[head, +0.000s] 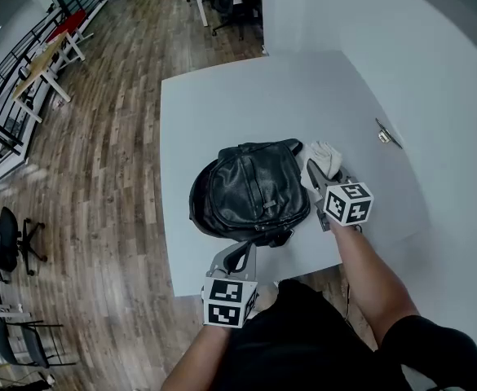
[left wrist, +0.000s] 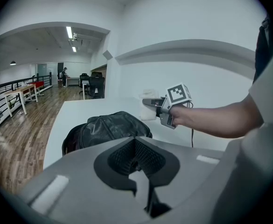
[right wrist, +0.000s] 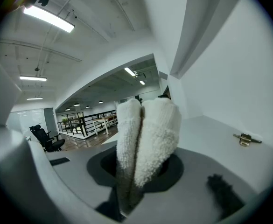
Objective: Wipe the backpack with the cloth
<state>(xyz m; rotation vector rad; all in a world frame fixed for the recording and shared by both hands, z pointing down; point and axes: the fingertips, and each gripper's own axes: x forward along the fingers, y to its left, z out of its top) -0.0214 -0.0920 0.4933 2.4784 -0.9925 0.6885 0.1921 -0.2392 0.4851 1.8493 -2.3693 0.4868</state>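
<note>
The backpack (head: 250, 192) lies flat on the white table (head: 222, 104), in the near half of the top, with its lower end close to the near edge and its left side near the left edge; it touches neither edge. The right gripper (head: 313, 177) sits just beside the right side of the backpack, above the table. Its jaws are closed on the cloth (head: 325, 158), and the right gripper view shows the white cloth (right wrist: 148, 139) folded double and clamped between them, with the free end projecting forward past the tips. In the head view the cloth appears just beside the upper right corner of the backpack; contact cannot be confirmed. The left gripper (head: 236, 257) is positioned over the near table edge, directly in front of the lower end of the backpack. The left gripper view shows its jaws brought together with nothing between them, and the backpack (left wrist: 110, 127) lying ahead of them. Open table surface extends beyond the backpack to the far edge, and a narrower strip remains on the right up to the white wall (head: 434, 96). A small metal fitting (head: 385, 133) sits where that strip meets the wall. Wooden floor (head: 99, 177) borders the left and near edges of the table
</note>
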